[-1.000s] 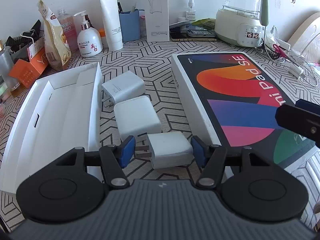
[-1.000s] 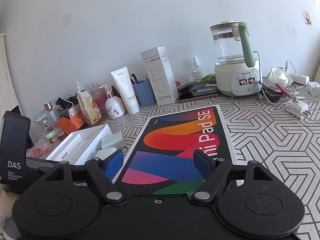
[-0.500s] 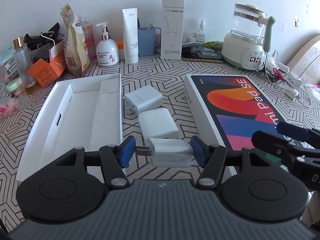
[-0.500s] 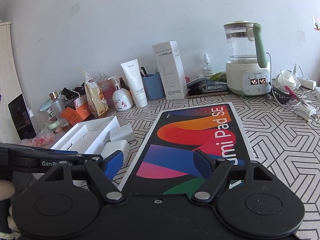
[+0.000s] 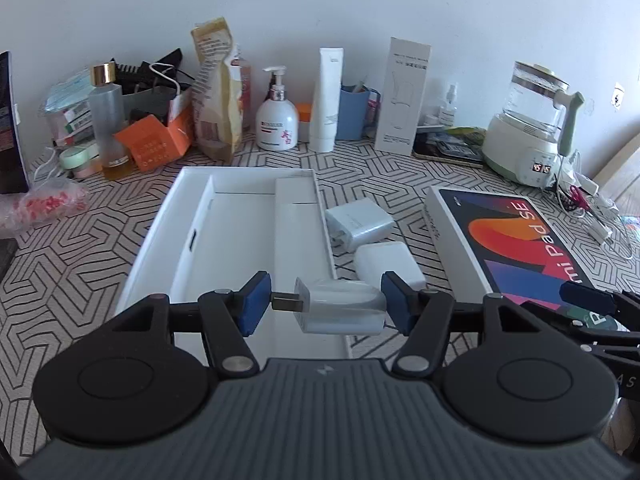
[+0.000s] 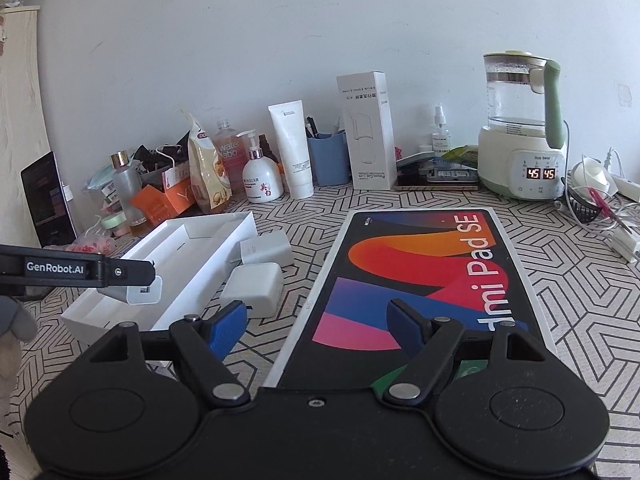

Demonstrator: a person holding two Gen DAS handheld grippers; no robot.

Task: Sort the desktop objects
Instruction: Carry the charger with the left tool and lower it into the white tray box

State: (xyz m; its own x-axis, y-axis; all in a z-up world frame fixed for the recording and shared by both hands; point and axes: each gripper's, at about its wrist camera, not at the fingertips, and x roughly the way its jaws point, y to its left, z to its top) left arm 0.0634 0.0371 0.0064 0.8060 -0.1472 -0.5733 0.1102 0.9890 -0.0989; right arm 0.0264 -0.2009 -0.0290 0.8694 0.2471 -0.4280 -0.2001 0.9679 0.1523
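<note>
1. A white charger [image 5: 340, 307] lies sideways between the blue pads of the left gripper [image 5: 325, 309], prongs pointing left; it is held up over the near right edge of the open white box [image 5: 224, 240]
2. The left gripper pinches the charger, the right pad on its body, the left pad at the prong tips
3. Two more white chargers sit on the patterned tabletop [image 5: 80, 248] just right of the box: one near [image 5: 390, 266], one farther [image 5: 360, 224], close together
4. The right gripper [image 6: 318, 322] hangs spread wide with nothing between its pads, over the near left part of the colourful tablet box [image 6: 420, 276]
5. The tablet box lies flat, right of the chargers
6. Along the far wall stand a pump bottle [image 5: 277, 120], a white tube [image 5: 327, 100], a blue cup [image 5: 353, 112], a tall white carton [image 5: 404, 96] and a kettle [image 5: 532, 120] at far right
</note>
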